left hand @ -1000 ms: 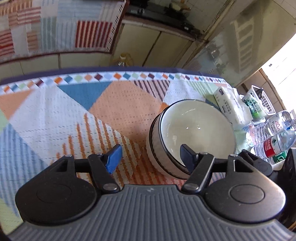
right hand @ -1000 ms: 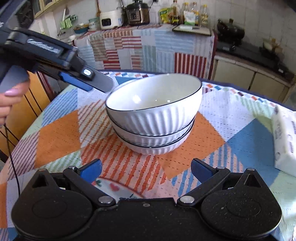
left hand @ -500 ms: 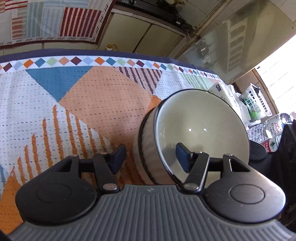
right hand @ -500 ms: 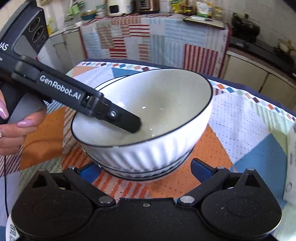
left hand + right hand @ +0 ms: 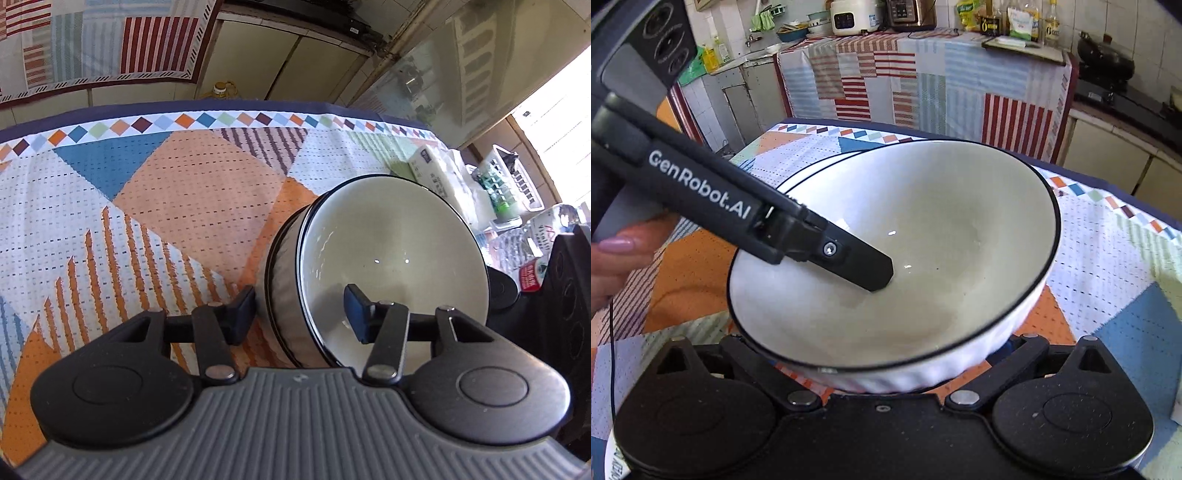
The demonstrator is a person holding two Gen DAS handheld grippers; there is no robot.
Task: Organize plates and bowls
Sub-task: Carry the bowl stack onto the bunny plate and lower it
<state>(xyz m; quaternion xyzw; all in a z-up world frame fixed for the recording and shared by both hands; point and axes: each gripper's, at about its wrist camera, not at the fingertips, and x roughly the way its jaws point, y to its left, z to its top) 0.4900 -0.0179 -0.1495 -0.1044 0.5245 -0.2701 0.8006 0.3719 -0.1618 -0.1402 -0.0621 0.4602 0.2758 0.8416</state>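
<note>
A stack of white ribbed bowls with black rims (image 5: 391,258) stands on the patchwork tablecloth (image 5: 147,206). My left gripper (image 5: 299,314) straddles the near wall of the top bowl, one finger inside and one outside; the jaws look closed onto the wall. In the right wrist view the top bowl (image 5: 923,258) fills the middle, with the left gripper's finger (image 5: 864,266) inside it. My right gripper's fingertips are hidden under the bowl stack; its jaws stand wide on either side of the base.
A tissue pack (image 5: 436,173), a small basket (image 5: 513,181) and water bottles (image 5: 535,243) sit at the table's far right. A counter with a striped cloth (image 5: 923,81) and a stove with a pan (image 5: 1108,66) stand behind.
My left gripper has narrowed onto the top bowl's wall. My right gripper has moved forward until the bowl stack sits between its fingers.
</note>
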